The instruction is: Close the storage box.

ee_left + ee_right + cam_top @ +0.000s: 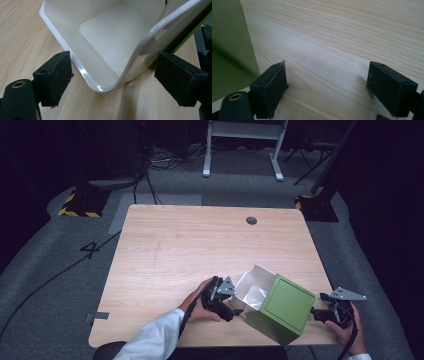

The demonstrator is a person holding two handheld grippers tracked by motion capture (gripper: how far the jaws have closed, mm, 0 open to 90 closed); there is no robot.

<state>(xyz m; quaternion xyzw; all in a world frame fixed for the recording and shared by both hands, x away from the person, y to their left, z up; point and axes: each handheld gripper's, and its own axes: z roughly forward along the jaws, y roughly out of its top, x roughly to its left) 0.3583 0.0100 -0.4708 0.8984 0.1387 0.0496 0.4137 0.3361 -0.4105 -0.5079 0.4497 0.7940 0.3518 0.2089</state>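
Bin (272, 302) on its side on desk (165, 250), lower right of high view, mouth facing my left claw (231, 306). Left claw half open astride rim corner, gripping nothing; right claw (320, 314) open, empty, beside base.

Our left gripper (113, 80) at the mouth of a tipped white bin

We see the bin (110, 42) lying on its side on the wooden table (22, 37), its glossy rounded rim corner reaching down between our two black pads (56, 75), which stand apart at eight and four o'clock. A green outer edge (197, 26) shows at two o'clock.
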